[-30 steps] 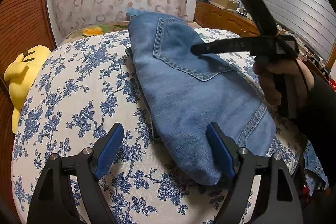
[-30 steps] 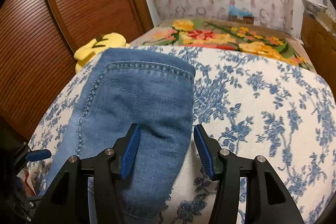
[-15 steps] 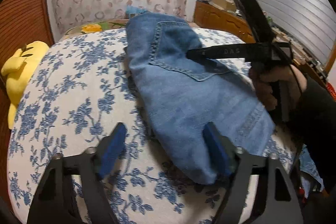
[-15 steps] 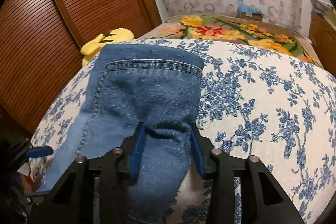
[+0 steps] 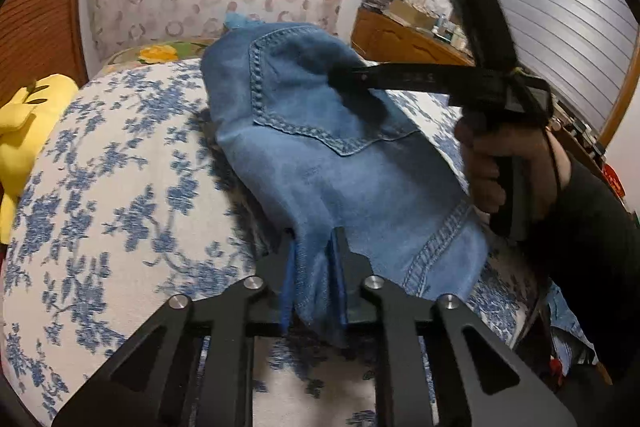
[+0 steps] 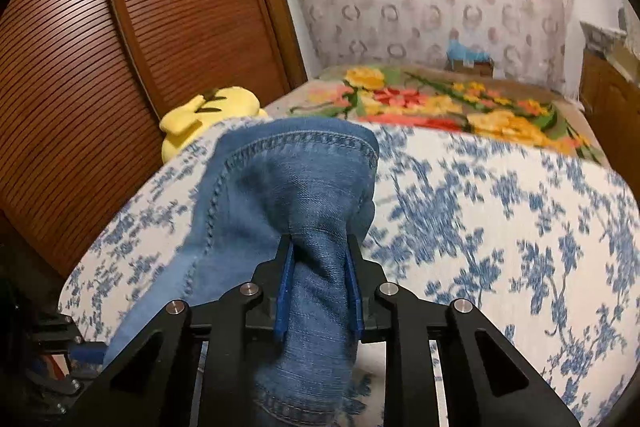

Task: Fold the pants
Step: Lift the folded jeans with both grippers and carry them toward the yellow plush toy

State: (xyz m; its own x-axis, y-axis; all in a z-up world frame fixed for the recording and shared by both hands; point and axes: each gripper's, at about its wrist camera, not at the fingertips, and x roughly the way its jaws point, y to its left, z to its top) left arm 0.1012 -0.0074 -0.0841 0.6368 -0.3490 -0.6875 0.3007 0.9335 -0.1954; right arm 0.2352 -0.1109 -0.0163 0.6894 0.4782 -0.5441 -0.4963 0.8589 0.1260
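Observation:
Folded blue denim pants [image 5: 320, 155] lie on the bed with the blue floral cover [image 5: 112, 195], back pocket up. My left gripper [image 5: 314, 279] is shut on the near edge of the pants and the cloth bunches between its blue pads. My right gripper [image 6: 320, 287] is shut on the other end of the pants [image 6: 296, 187], which rise in a bunched fold. The right gripper also shows in the left wrist view [image 5: 360, 79], held by a hand over the pocket area.
A yellow plush toy [image 6: 208, 111] lies at the bed's edge by the brown slatted wardrobe door [image 6: 120, 47]. A flowered blanket [image 6: 460, 107] covers the far end of the bed. A wooden dresser [image 5: 408, 39] stands at the right under a shuttered window.
Both grippers have closed on the pants: the left on the near edge, the right on its end. The cloth has lifted and bunched between the pads.

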